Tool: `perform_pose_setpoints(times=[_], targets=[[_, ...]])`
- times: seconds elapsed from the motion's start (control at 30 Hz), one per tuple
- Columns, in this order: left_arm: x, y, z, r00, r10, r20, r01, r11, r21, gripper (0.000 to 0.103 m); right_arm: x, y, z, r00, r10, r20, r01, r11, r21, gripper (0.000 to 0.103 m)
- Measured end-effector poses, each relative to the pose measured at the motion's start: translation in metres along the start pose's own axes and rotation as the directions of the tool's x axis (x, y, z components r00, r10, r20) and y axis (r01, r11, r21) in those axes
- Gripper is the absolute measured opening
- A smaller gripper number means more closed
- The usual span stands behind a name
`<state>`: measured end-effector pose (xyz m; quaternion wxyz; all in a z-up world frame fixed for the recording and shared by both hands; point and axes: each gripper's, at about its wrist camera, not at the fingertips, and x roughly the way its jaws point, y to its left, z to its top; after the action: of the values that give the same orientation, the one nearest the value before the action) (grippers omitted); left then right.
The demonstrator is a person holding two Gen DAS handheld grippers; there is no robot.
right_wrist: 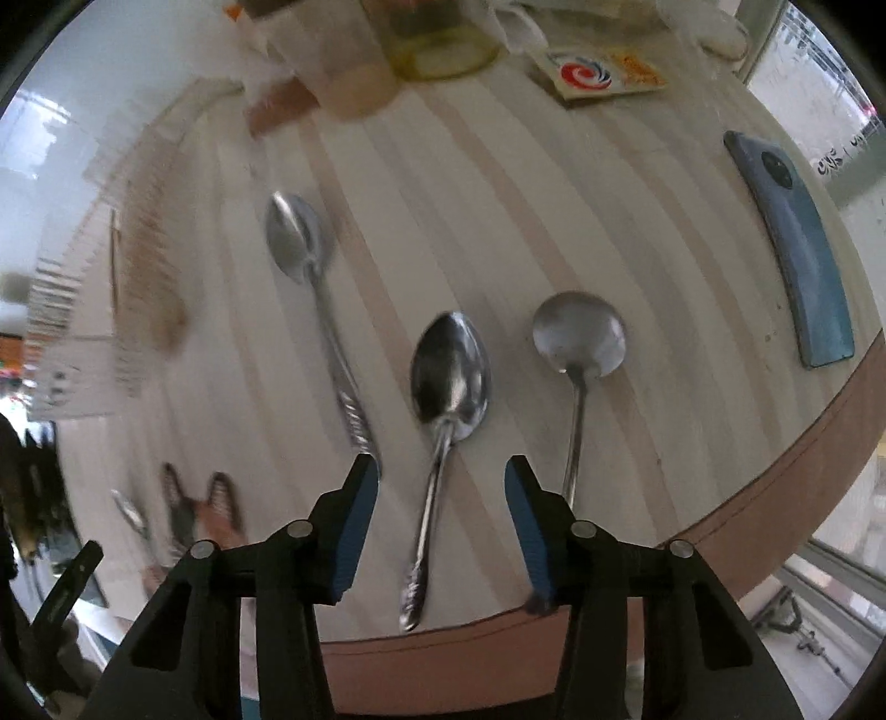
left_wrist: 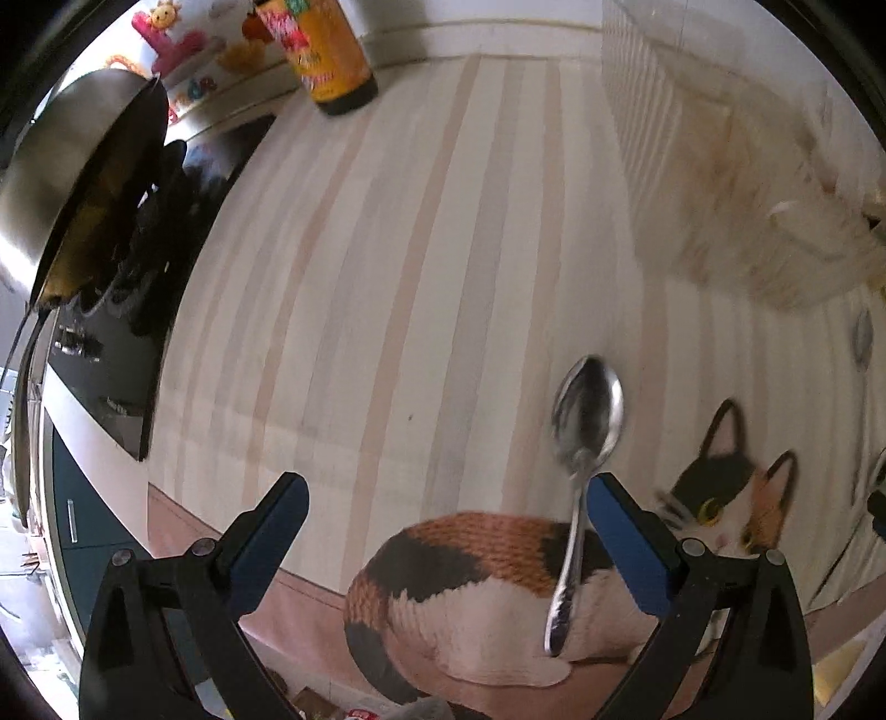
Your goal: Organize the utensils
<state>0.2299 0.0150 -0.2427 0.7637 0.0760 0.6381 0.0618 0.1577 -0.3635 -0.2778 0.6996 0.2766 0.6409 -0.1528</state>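
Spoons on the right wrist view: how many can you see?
3 clearly. A patterned-handle spoon lies left, an oval spoon lies between the open jaws, and a round-bowl spoon lies right. A blurred utensil at far left may be a fourth.

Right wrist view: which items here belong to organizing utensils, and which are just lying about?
Belongs to the job:
- oval spoon, between the open right gripper's fingers
- round spoon
- patterned-handle spoon

Lying about:
- blue phone
- sachet
- glass jar
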Motion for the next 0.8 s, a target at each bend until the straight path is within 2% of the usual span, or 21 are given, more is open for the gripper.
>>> perform_pose_setpoints(times=[0.1,0.13,0.2,0.3,0.4,0.47,0.6,0.63,0.67,0.73,0.8], targets=[[0.007,0.002,-0.004,1.000,-0.010,-0.017,0.010,1.000,-0.010,0.102,0.012,0.008,-0.002,0.998,-0.064,0.027,0.065,0.997,-0.049,0.034],[0.008,0.002,-0.006,1.000,-0.016,-0.021,0.015,1.000,-0.014,0.102,0.012,0.012,-0.003,0.996,-0.082,0.043,0.085,0.994,-0.069,0.020],[0.010,0.000,-0.008,0.998,-0.046,-0.040,0.046,0.999,-0.019,0.102,0.016,0.019,-0.006,0.990,-0.132,0.057,0.138,0.985,-0.107,0.009],[0.016,-0.011,-0.015,0.994,-0.082,-0.065,0.084,0.996,0.021,0.096,0.019,0.022,-0.013,0.986,-0.155,0.065,0.162,0.979,-0.125,0.007],[0.022,-0.025,-0.024,0.989,-0.114,-0.094,0.120,0.991,0.061,0.083,0.021,0.022,-0.029,0.989,-0.148,0.016,0.148,0.976,-0.158,0.007],[0.027,-0.030,-0.028,0.982,-0.144,-0.122,0.153,0.986,0.061,0.067,0.023,0.024,-0.040,0.990,-0.139,-0.003,0.136,0.973,-0.189,0.007],[0.029,-0.037,-0.028,0.975,-0.186,-0.119,0.195,0.978,0.070,0.046,0.027,0.033,-0.061,0.989,-0.151,0.002,0.147,0.956,-0.254,0.007],[0.027,-0.040,-0.027,0.976,-0.191,-0.108,0.200,0.976,0.084,0.036,0.029,0.037,-0.063,0.989,-0.150,0.001,0.145,0.954,-0.264,0.007],[0.026,-0.044,-0.026,0.977,-0.190,-0.098,0.200,0.974,0.102,0.019,0.031,0.041,-0.065,0.989,-0.148,-0.001,0.142,0.951,-0.276,0.007],[0.024,-0.051,-0.024,0.981,-0.173,-0.091,0.184,0.974,0.135,0.005,0.034,0.053,-0.069,0.990,-0.141,-0.004,0.133,0.947,-0.293,0.007],[0.024,-0.055,-0.024,0.982,-0.167,-0.089,0.179,0.973,0.148,0.005,0.037,0.062,-0.071,0.991,-0.136,0.000,0.130,0.942,-0.311,0.007]])
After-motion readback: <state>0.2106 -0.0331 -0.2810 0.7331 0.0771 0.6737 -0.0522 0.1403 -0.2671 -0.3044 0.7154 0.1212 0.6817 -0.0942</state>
